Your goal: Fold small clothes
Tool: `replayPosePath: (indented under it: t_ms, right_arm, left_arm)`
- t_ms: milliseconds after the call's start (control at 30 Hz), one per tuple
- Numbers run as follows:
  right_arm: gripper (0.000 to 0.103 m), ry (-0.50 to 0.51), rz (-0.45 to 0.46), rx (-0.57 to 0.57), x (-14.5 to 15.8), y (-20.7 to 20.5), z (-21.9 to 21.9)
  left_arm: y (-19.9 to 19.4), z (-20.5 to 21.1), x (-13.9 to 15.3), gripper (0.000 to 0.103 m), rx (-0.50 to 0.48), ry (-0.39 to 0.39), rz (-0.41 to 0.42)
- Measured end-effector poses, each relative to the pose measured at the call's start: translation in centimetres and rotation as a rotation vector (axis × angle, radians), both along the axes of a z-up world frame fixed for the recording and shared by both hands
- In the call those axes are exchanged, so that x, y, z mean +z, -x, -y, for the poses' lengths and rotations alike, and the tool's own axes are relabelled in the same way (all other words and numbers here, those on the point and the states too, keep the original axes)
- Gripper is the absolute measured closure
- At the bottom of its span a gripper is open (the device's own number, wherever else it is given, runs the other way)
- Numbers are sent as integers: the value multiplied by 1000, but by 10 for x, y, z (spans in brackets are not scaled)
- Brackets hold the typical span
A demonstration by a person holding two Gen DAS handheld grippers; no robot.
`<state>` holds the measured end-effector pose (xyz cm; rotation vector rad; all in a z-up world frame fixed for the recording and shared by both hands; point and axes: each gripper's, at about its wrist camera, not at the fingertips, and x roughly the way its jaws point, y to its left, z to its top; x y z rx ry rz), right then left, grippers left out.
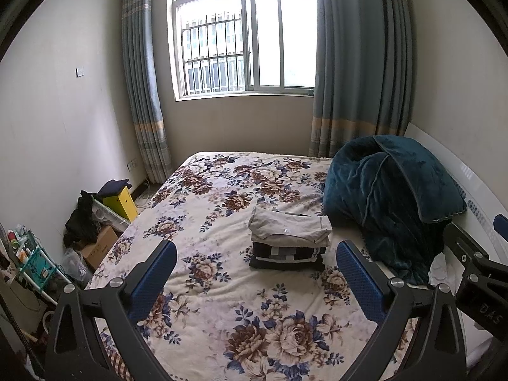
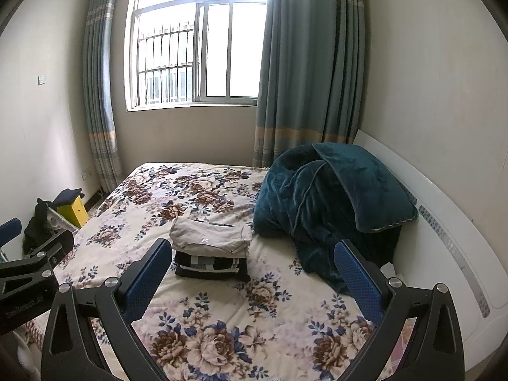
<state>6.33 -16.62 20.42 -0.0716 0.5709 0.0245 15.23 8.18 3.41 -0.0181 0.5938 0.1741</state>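
Basically, a floral-sheet bed (image 1: 222, 301) fills the room, w/ a teal blanket (image 1: 390, 200) heaped at its right side near the headboard. Mid-bed, just left of the blanket, sits a folded stack: beige garment (image 2: 209, 238) on top of a dark striped one (image 2: 212, 266). Left gripper (image 1: 257, 282) and right gripper (image 2: 254, 281) both hover near-side, jaws spread wide, holding nothing.
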Motion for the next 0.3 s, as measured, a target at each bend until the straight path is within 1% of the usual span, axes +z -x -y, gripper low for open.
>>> replayPosePath:
  t_ms: [300]
  right_arm:
    - [0, -1, -3, 3, 0, 1, -1]
  left_arm:
    - [1, 0, -3, 0, 0, 12, 0]
